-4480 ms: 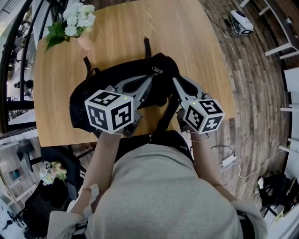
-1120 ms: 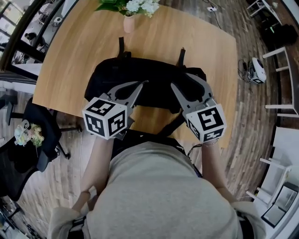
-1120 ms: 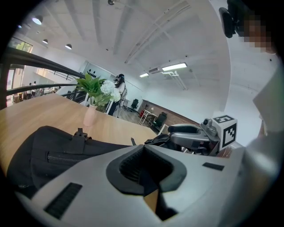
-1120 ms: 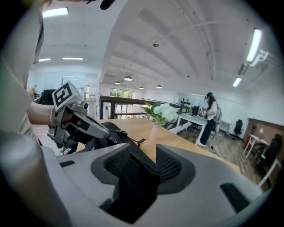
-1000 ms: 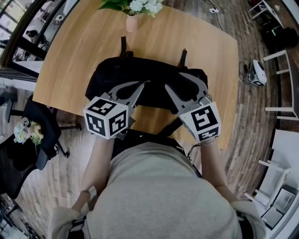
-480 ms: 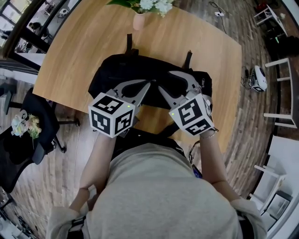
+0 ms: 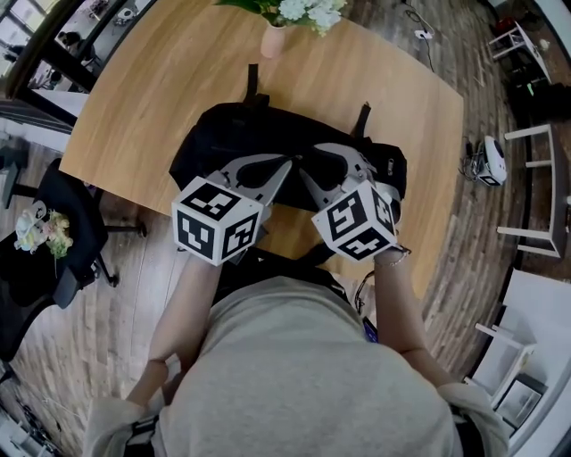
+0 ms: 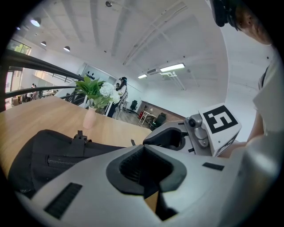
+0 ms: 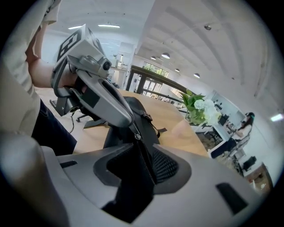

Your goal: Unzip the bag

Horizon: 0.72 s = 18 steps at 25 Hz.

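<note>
Black fabric of the bag (image 7: 259,147), lying on the near side of the worktop (image 7: 161,98), stands with its zip (image 9: 144,164) between the jaws of our right tool (image 7: 314,162), which have just been closing without clearly pinching yet, seemingly to brace it while our left tool (image 7: 287,165), clenched at the slider (image 9: 137,136), pulls.

Hidden under the grippers
The left gripper (image 7: 285,162) and right gripper (image 7: 317,161) cover the near side of the bag (image 7: 241,134); the flowers (image 7: 308,11) are cut by the top edge, and the zip (image 9: 145,162) drops from sight between the right jaws.
</note>
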Tool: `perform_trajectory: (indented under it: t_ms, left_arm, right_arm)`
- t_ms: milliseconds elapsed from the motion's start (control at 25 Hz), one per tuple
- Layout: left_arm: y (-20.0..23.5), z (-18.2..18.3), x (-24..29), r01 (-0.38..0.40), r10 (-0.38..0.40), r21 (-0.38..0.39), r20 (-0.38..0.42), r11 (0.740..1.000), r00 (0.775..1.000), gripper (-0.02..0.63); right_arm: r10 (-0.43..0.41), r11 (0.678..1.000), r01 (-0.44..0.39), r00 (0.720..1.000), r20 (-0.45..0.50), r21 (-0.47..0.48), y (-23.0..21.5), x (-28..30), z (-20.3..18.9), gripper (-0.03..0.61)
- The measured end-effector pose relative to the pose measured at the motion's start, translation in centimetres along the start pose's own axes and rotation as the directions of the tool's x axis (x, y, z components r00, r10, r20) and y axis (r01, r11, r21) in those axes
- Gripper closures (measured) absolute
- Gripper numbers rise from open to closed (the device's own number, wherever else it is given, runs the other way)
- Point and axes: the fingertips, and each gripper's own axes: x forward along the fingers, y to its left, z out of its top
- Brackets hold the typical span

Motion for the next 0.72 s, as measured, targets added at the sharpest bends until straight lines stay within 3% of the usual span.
perform_trajectory:
  t_ms: [200,720]
  left_arm:
    - [0.1,0.2,0.2,-0.002,0.002,-0.004,0.013,1.0,1.0,0.595]
    - [1.1,0.1,-0.4,-0.041,0.041,-0.029,0.028,0.999,0.999,0.595]
  right_arm:
    - [-0.036,0.997,0.036,0.999,-0.005,0.068,-0.2,0.1,-0.2,0.537]
    - [-0.04,0.993,0.037,0.999,0.022,0.115,-0.1,-0.2,-0.3,0.549]
